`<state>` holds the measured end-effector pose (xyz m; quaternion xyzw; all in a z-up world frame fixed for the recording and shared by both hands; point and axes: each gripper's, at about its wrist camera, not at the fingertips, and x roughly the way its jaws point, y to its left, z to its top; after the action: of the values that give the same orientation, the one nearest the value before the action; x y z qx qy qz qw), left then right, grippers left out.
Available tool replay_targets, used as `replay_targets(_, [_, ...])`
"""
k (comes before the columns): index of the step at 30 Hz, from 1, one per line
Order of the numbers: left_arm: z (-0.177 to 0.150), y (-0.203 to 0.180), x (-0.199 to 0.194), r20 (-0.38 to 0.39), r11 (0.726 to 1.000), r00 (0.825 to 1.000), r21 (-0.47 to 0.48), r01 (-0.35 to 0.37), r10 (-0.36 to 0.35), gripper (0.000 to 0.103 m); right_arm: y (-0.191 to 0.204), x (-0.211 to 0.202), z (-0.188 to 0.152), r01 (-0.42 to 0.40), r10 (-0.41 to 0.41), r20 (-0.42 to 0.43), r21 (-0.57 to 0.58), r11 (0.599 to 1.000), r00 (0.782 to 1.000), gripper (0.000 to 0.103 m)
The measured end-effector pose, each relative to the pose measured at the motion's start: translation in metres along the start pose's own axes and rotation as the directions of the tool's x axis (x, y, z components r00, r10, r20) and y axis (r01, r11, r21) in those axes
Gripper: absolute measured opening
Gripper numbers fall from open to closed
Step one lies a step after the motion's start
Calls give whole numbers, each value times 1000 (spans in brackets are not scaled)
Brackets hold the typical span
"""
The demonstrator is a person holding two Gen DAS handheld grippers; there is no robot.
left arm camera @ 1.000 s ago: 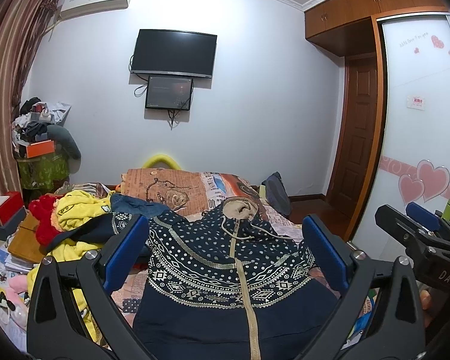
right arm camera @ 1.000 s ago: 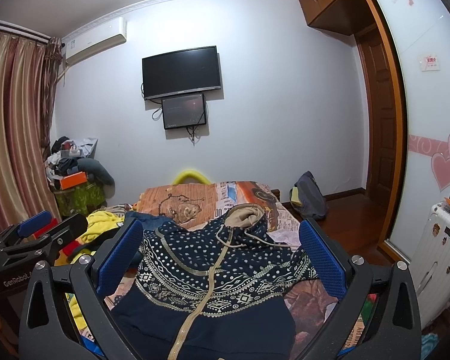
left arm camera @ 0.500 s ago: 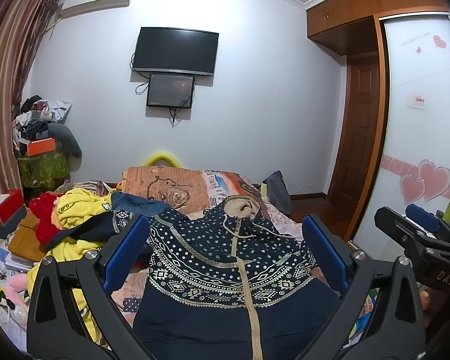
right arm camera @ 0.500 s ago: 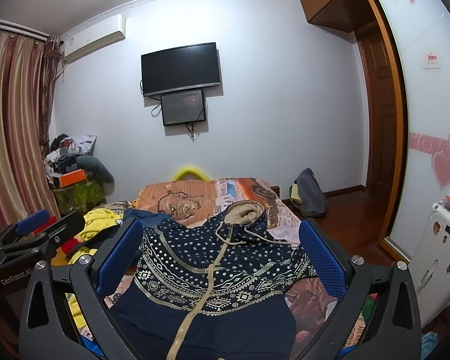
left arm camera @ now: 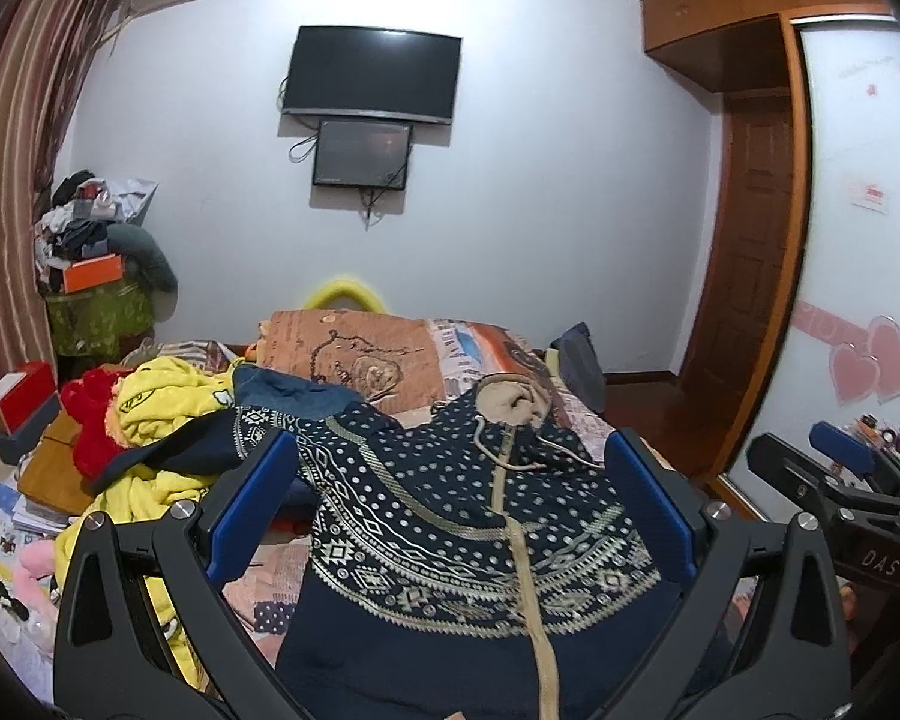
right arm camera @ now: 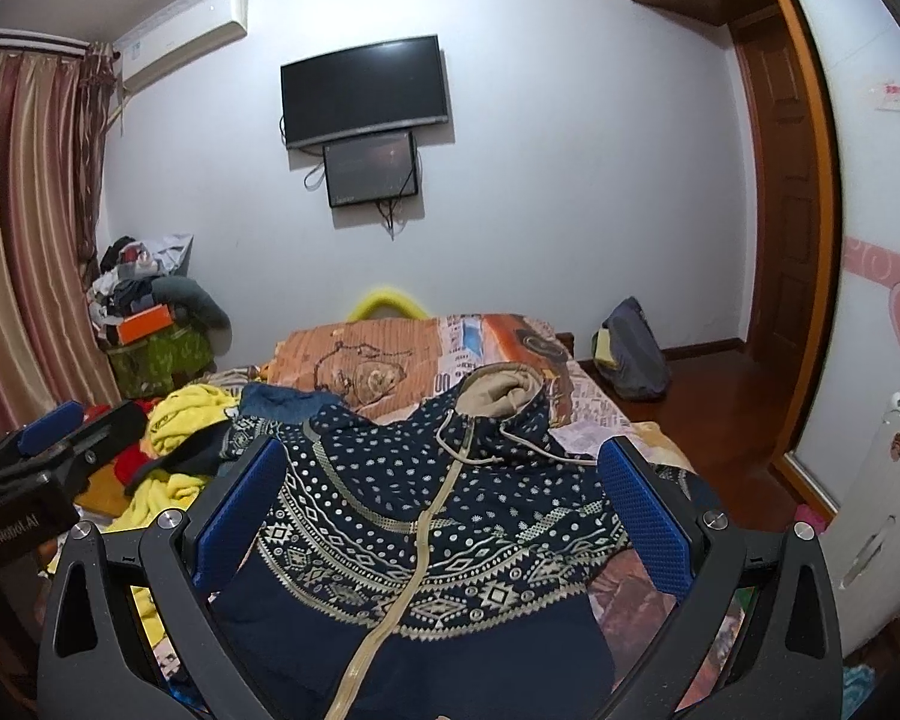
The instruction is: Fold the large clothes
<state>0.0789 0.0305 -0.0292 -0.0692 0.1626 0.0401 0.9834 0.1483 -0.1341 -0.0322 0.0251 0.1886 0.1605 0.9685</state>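
A large navy hooded jacket with white dots, a patterned band and a beige zip lies spread on the bed, hood with beige lining at the far end. It also shows in the right wrist view. My left gripper is open and empty, held above the jacket's chest. My right gripper is open and empty too, above the same area. The right gripper shows at the right edge of the left wrist view, and the left gripper at the left edge of the right wrist view.
A heap of yellow, red and blue clothes lies left of the jacket. An orange bear-print blanket covers the far end of the bed. A dark bag stands on the floor by the door. A white appliance stands at the right.
Both grippers have tilted very slightly, so the view has shifted a little. The jacket has not moved and both grippers stay open.
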Motion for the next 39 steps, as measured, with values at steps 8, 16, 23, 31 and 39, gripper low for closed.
replay_targets(8, [14, 63, 95, -139, 992, 990, -118, -43, 26, 103, -25, 73, 11, -18, 18, -77, 4, 1000, 997, 103])
replay_targets(16, [8, 166, 213, -372, 933, 923, -356, -47, -95, 103, -49, 153, 26, -47, 49, -181, 12, 999, 982, 103])
replay_targets(23, [-40, 240, 288, -505, 844, 847, -516, -144, -164, 102, -58, 238, 8, -63, 76, -363, 49, 997, 929, 103])
replay_targets(31, [-81, 291, 326, -553, 771, 820, -584, -256, -146, 93, -58, 302, -27, -83, 120, -527, 94, 992, 841, 103])
replay_targets(39, [-92, 334, 351, -535, 711, 840, -625, -323, -89, 76, -50, 325, -46, -99, 100, -592, 36, 994, 800, 103])
